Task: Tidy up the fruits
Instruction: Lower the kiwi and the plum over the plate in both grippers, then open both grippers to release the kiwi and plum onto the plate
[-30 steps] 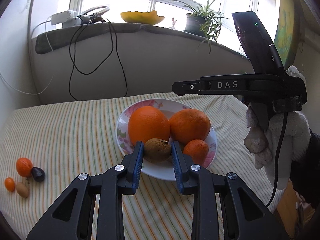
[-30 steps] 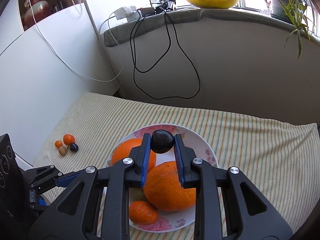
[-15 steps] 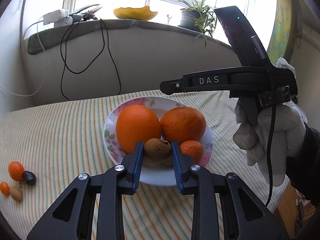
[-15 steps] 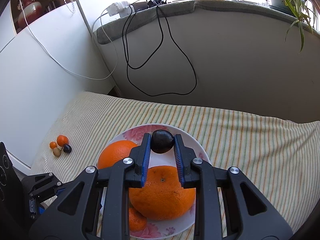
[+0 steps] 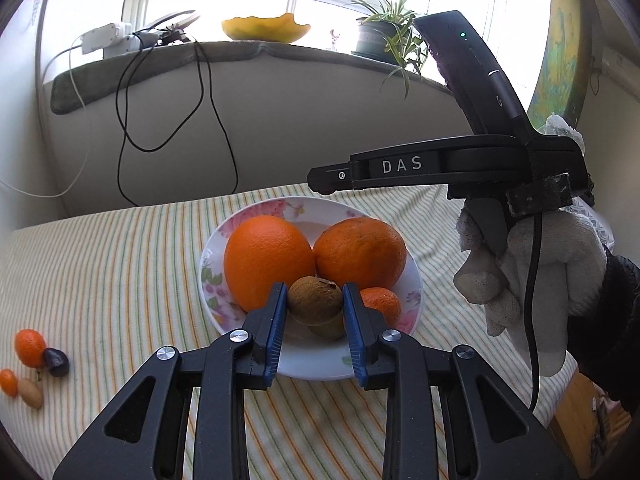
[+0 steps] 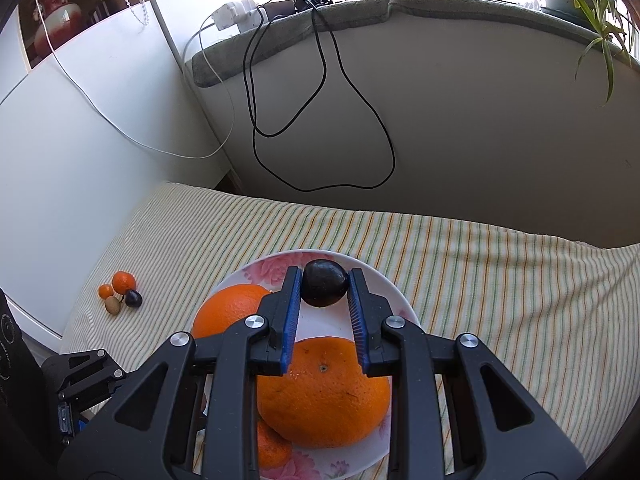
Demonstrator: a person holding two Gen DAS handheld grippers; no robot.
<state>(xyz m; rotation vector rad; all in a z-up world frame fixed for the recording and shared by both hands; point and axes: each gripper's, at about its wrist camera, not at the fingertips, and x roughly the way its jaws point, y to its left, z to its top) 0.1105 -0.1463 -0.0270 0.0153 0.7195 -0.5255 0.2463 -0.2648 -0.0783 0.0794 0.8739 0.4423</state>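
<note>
Both over the plate (image 5: 414, 280): left gripper (image 5: 315, 310) clamps a brown fruit (image 5: 316, 304), right gripper (image 6: 324, 294) clamps a dark fruit (image 6: 324, 289); crowded oranges (image 5: 268, 260) may nudge either loose on release.

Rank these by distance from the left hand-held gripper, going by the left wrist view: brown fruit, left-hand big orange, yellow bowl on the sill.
1. Brown fruit: pinched between the left hand-held gripper pads.
2. Left-hand big orange: on the plate, just behind the left finger.
3. Yellow bowl: far back, up on the windowsill.
</note>
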